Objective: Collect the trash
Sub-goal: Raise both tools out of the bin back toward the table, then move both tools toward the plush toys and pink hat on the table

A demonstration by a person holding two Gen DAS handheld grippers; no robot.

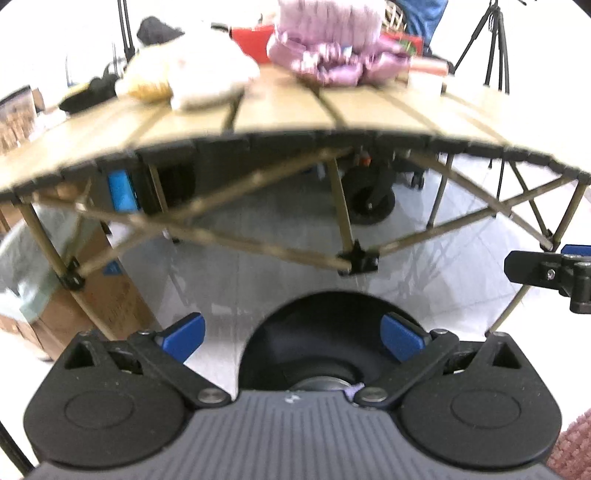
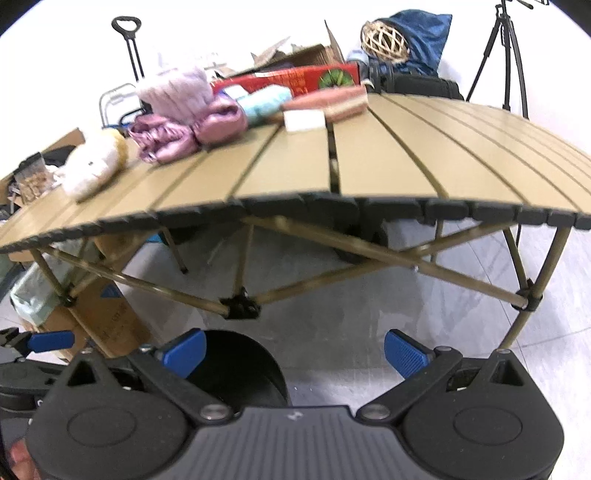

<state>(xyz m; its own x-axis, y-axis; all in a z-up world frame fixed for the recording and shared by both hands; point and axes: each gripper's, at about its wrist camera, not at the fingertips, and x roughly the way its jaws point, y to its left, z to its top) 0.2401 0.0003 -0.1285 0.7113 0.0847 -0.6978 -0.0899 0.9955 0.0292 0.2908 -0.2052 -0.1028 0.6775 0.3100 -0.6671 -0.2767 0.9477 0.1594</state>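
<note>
A tan slatted folding table [image 1: 280, 110] [image 2: 406, 162] fills both views. On it lie a pink shiny wrapper heap [image 1: 332, 59] [image 2: 184, 129], a cream plush lump [image 1: 192, 77] [image 2: 92, 162], a white block [image 2: 304, 120], a pink-and-cream sponge-like bar [image 2: 332, 101] and a pale blue bundle [image 2: 264, 101]. My left gripper [image 1: 293, 338] is open and empty, held below the table's front edge above a black round bin [image 1: 325, 343]. My right gripper [image 2: 293, 350] is open and empty beside the same bin [image 2: 240, 369].
A cardboard box lined with a clear bag [image 1: 33, 280] [image 2: 44, 295] stands on the floor at the left under the table. A red box [image 2: 295, 79], a wicker ball [image 2: 384, 38] and a blue bag [image 2: 424, 33] sit behind. A tripod [image 2: 506, 55] stands at the right.
</note>
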